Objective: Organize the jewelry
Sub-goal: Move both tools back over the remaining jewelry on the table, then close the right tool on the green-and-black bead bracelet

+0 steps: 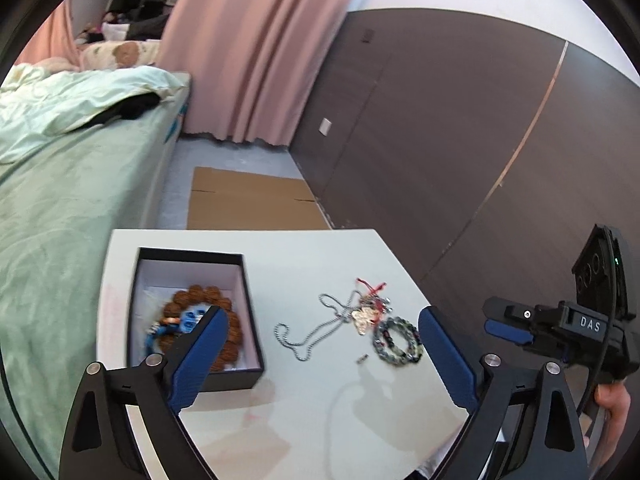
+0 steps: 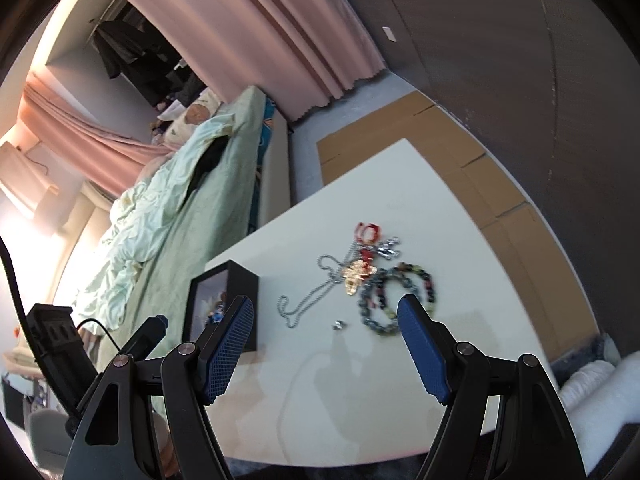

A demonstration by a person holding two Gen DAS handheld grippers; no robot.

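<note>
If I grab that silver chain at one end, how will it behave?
The silver chain lies in loose curves, so it will probably hang limp. Its far end disappears into the pile of charms, so it may drag them along.

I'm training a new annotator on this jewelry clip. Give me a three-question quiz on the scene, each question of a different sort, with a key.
1. True or false: the black box already holds a brown bead bracelet.
2. Multiple choice: the silver ball chain lies (A) inside the box, (B) loose on the white table, (C) between the right tongs.
3. Fill in: both the left tongs and the right tongs are ____ and hold nothing.

Key: 1 true; 2 B; 3 open.
</note>
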